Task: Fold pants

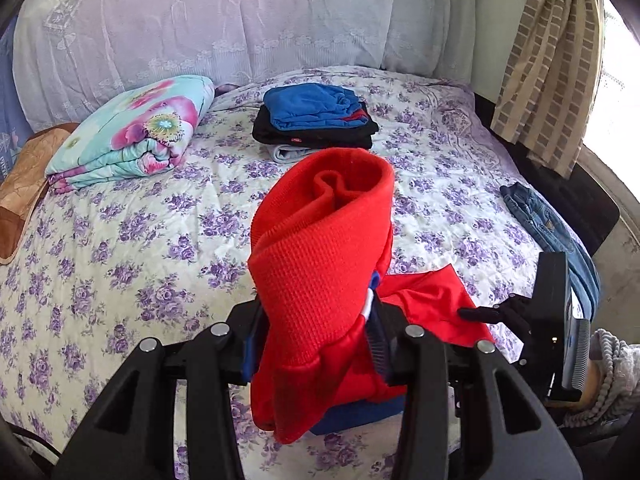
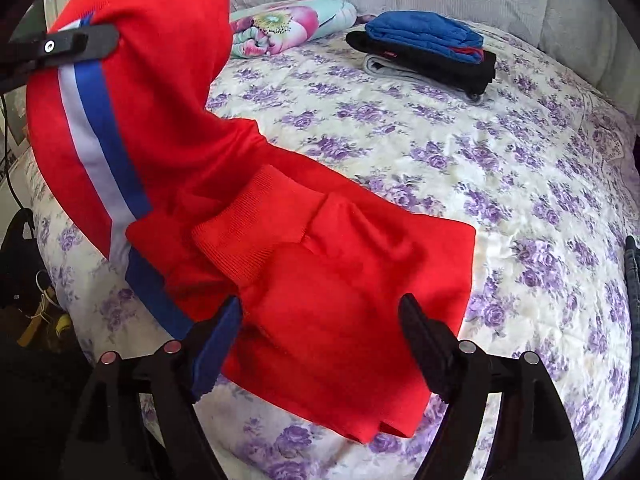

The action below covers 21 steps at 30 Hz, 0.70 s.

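Red pants (image 1: 320,264) with a white and blue side stripe are the garment in hand. My left gripper (image 1: 316,344) is shut on a bunched part of them, and the ribbed red band stands up above its jaws. In the right wrist view one of its fingers (image 2: 80,42) clamps the striped leg at the upper left. That raised part drapes down to the rest of the pants (image 2: 320,280), which lies on the bed. My right gripper (image 2: 320,320) is open just above that flat part, its pads off the cloth.
The bed (image 1: 140,240) has a purple-flowered sheet. A stack of folded clothes (image 1: 316,120), blue on black on grey, sits at the back. A folded floral quilt (image 1: 132,132) lies at back left. Blue jeans (image 1: 548,224) hang over the right edge, under a curtain (image 1: 548,60).
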Each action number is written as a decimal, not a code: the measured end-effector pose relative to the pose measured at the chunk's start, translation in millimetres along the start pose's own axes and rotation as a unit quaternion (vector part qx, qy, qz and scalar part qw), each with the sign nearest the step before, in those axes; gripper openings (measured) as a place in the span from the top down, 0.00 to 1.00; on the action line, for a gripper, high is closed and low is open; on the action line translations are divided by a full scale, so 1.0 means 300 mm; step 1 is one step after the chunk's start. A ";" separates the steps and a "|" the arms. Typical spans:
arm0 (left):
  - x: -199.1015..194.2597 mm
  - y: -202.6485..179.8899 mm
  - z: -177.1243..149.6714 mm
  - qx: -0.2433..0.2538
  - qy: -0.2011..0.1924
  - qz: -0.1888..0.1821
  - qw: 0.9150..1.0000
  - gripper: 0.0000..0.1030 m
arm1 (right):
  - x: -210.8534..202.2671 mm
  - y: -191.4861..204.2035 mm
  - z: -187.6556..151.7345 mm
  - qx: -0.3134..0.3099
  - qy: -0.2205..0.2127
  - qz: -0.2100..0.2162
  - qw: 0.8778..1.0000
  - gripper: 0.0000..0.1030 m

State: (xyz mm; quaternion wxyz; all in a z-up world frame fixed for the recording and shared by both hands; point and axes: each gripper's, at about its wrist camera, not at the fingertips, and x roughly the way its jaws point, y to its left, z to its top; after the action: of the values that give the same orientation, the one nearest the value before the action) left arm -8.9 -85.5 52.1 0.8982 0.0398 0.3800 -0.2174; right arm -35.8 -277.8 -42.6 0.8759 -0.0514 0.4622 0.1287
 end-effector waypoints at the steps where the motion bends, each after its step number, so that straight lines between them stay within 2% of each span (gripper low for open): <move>1: -0.003 0.015 -0.001 -0.010 0.000 0.003 1.000 0.60 | -0.009 0.004 0.009 -0.004 -0.010 0.002 1.000 0.22; 3: -0.011 0.052 -0.001 -0.031 0.001 0.009 0.999 0.60 | -0.023 0.012 0.041 -0.004 -0.031 0.013 0.999 0.24; 7: -0.036 0.154 -0.006 -0.083 0.002 0.029 0.996 0.60 | 0.007 0.078 0.119 -0.022 -0.040 0.050 0.998 0.43; 9: -0.041 0.197 -0.009 -0.102 0.007 0.038 0.994 0.60 | 0.057 0.158 0.131 -0.069 -0.027 0.063 0.995 0.50; 11: -0.048 0.228 -0.012 -0.117 0.009 0.042 0.992 0.60 | 0.131 0.228 0.129 -0.113 0.005 0.063 0.992 0.57; 13: -0.054 0.235 -0.012 -0.119 0.009 0.041 0.992 0.60 | 0.206 0.252 0.120 -0.121 0.034 0.046 0.991 0.55; 14: -0.057 0.230 -0.012 -0.117 0.008 0.040 0.992 0.60 | 0.211 0.250 0.123 -0.119 0.025 0.046 0.991 0.55; 17: -0.060 0.199 -0.014 -0.104 0.006 0.036 0.994 0.60 | 0.195 0.233 0.146 -0.106 0.032 0.051 0.993 0.54; 20: -0.056 0.181 -0.013 -0.097 0.006 0.034 0.995 0.60 | 0.126 0.249 0.173 -0.106 -0.015 0.053 0.993 0.53; 21: -0.055 0.180 -0.013 -0.098 0.007 0.034 0.995 0.60 | 0.126 0.267 0.180 -0.119 -0.015 0.053 0.991 0.53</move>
State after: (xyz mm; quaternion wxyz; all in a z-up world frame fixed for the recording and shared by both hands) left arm 1.0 -29.8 56.0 0.9019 -0.0344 0.4041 -0.1485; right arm 5.8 -182.8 -40.7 0.8625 -0.1286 0.4325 0.2294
